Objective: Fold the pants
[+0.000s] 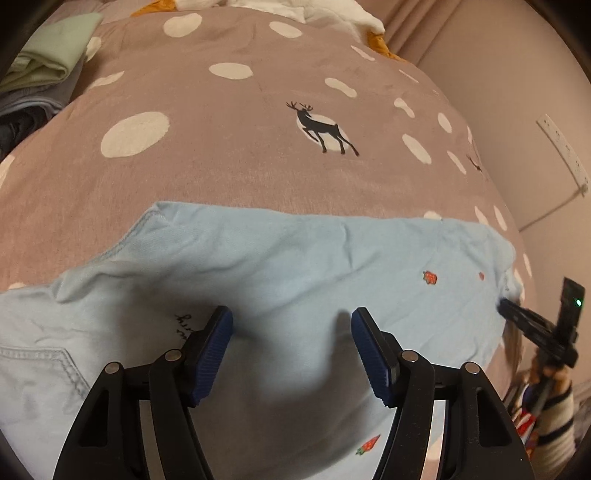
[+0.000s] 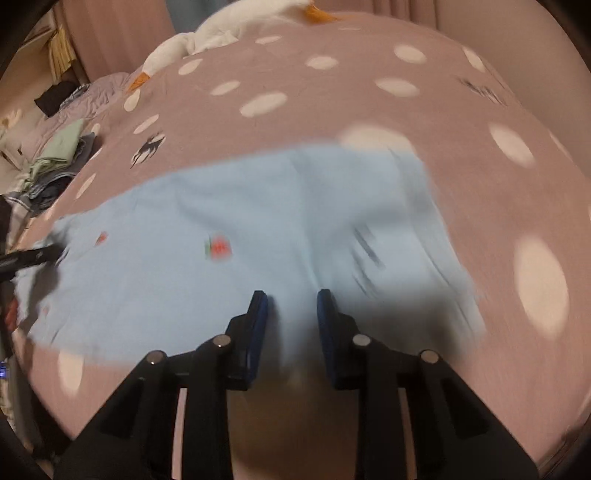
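Observation:
Light blue pants (image 1: 295,266) with small strawberry prints lie folded on a taupe bedspread (image 1: 229,122) with white dots and deer. My left gripper (image 1: 291,317) is open and empty, just above the pants' middle. The right gripper shows at the pants' right edge in the left wrist view (image 1: 517,314). In the right wrist view, which is motion-blurred, the pants (image 2: 221,221) spread ahead, and my right gripper (image 2: 292,295) hovers over their near edge with a gap between its blue pads and nothing held. The left gripper's tip (image 2: 29,256) shows at the pants' left edge.
A stack of folded clothes with a green piece on top (image 1: 51,59) sits at the bed's far left, also in the right wrist view (image 2: 62,151). A white and orange plush (image 2: 229,33) lies at the head. A wall and power strip (image 1: 561,155) stand to the right.

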Demonstrator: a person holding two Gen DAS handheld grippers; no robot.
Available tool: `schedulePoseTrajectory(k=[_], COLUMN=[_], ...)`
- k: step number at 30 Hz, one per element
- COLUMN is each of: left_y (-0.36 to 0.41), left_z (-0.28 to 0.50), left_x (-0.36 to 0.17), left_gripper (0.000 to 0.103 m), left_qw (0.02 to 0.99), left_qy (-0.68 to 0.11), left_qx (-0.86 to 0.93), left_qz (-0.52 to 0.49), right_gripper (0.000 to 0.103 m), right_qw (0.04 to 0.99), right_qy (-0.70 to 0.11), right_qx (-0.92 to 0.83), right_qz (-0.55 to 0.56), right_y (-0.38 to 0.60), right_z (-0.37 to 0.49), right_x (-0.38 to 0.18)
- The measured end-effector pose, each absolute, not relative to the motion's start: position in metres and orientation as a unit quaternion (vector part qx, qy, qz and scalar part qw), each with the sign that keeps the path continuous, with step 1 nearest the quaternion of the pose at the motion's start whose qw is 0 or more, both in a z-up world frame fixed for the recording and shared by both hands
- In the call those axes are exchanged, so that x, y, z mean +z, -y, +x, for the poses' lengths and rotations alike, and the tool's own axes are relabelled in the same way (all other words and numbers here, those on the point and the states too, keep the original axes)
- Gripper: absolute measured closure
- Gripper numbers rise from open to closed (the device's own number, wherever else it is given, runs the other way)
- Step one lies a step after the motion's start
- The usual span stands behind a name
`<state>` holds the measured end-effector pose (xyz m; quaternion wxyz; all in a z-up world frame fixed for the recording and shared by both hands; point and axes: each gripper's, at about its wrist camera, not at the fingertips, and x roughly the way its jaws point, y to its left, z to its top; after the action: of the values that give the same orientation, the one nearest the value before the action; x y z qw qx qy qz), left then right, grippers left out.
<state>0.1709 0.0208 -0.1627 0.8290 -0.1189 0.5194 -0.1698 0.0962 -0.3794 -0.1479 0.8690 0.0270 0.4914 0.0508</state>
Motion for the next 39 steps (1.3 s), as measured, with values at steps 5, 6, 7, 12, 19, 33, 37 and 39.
schedulePoseTrajectory(k=[5,6,7,12,19,33,37,39], left_y=[-0.023,-0.022,-0.021,-0.017,-0.015,-0.019,-0.019,-0.018], left_z=[0.172,0.171,0.171,0.171,0.173,0.172,0.173,0.172], left_x=[-0.163,-0.163,-0.163,-0.162,-0.162,-0.162,-0.162,-0.161], left_gripper=[0.037,0.037,0.037,0.036,0.031,0.031,0.031,0.031], left_qw=[0.826,0.827,0.827,0.829,0.827,0.826,0.825,0.826], left_qy=[-0.523,-0.524,-0.524,-0.526,-0.528,-0.527,-0.528,-0.528], left_qx=[-0.167,-0.164,-0.163,-0.157,-0.158,-0.161,-0.159,-0.158], left_qz=[-0.126,-0.124,-0.122,-0.111,-0.108,-0.123,-0.126,-0.123], right_gripper=[0.070,0.059,0.042,0.030,0.086,0.058,0.059,0.059], right_qw=[0.870,0.881,0.888,0.865,0.833,0.908,0.910,0.902], right_qy=[-0.481,-0.455,-0.440,-0.460,-0.526,-0.392,-0.412,-0.430], right_qx=[0.064,0.065,0.055,0.033,0.085,-0.071,-0.034,0.000], right_qz=[0.089,0.114,0.123,0.195,0.148,-0.129,-0.042,0.023], right_y=[0.401,0.411,0.417,0.462,0.430,0.403,0.432,0.442], right_z=[0.079,0.085,0.089,0.153,0.200,0.172,0.176,0.187], right_x=[-0.123,-0.110,-0.103,-0.112,-0.141,-0.084,-0.086,-0.092])
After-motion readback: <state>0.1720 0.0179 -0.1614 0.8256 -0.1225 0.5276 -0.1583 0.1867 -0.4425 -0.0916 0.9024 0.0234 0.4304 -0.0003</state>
